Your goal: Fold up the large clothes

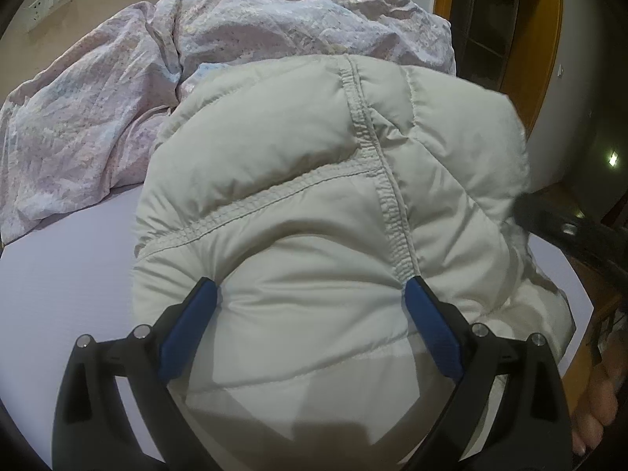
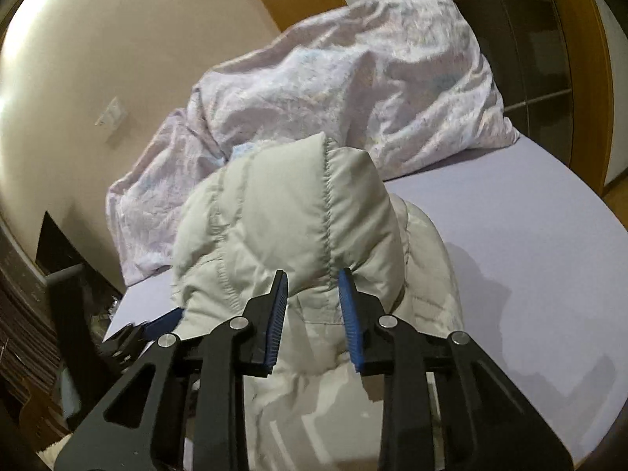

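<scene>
The lilac bed is carrying the puffy grey jacket. Left gripper is spreading wide around it; right gripper is pinching a fold. Only the left view is catching a hand.

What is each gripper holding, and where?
Right gripper pinches a raised fold of the puffer jacket. Left gripper straddles its padding; grip unclear.

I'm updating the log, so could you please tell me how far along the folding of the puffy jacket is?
Early to midway. Done: the pale quilted jacket lies bunched on the lilac sheet, no neat fold visible. In hand: the right gripper pinches a raised quilted section; the left gripper straddles a puffy panel, jaws wide, grip uncertain. Left: lay that section over, flatten and square it. The crumpled floral duvet sits behind.
</scene>
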